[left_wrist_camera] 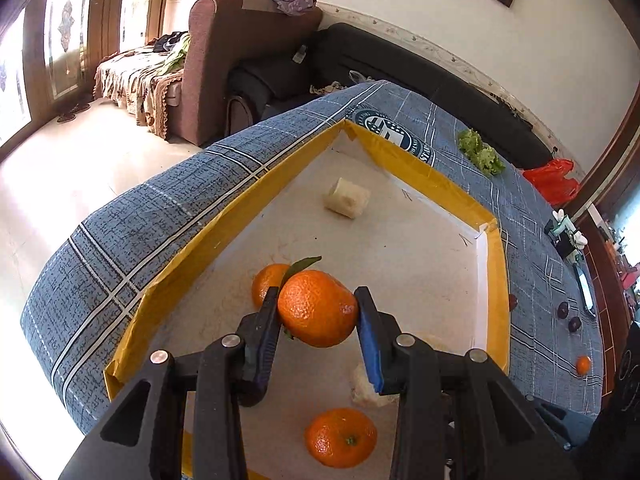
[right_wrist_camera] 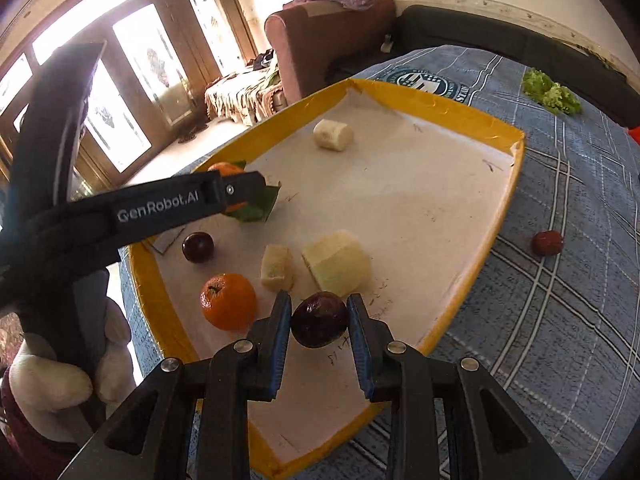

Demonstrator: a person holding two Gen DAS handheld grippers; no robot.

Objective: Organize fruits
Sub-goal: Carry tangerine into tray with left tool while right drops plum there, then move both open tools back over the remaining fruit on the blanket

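My left gripper [left_wrist_camera: 317, 308] is shut on a tangerine with a leaf [left_wrist_camera: 318, 308] and holds it above the yellow-rimmed tray [left_wrist_camera: 200, 236]. Two more tangerines lie in the tray, one behind the held one [left_wrist_camera: 266, 282] and one near the front [left_wrist_camera: 341, 442]. My right gripper [right_wrist_camera: 319, 320] is shut on a dark plum [right_wrist_camera: 319, 319] over the tray's near end [right_wrist_camera: 496, 236]. In the right wrist view the left gripper [right_wrist_camera: 236, 192] shows with its tangerine mostly hidden. A tangerine [right_wrist_camera: 228, 301], a second plum [right_wrist_camera: 197, 246] and pale fruit chunks [right_wrist_camera: 338, 268] lie in the tray.
The tray sits on a blue plaid cloth [right_wrist_camera: 560, 320]. On the cloth outside the tray lie a reddish plum [right_wrist_camera: 547, 243], lettuce [right_wrist_camera: 552, 94], dark plums [left_wrist_camera: 568, 316] and a small tangerine [left_wrist_camera: 583, 365]. A banana piece [left_wrist_camera: 346, 200] lies in the far tray area. Sofas stand behind.
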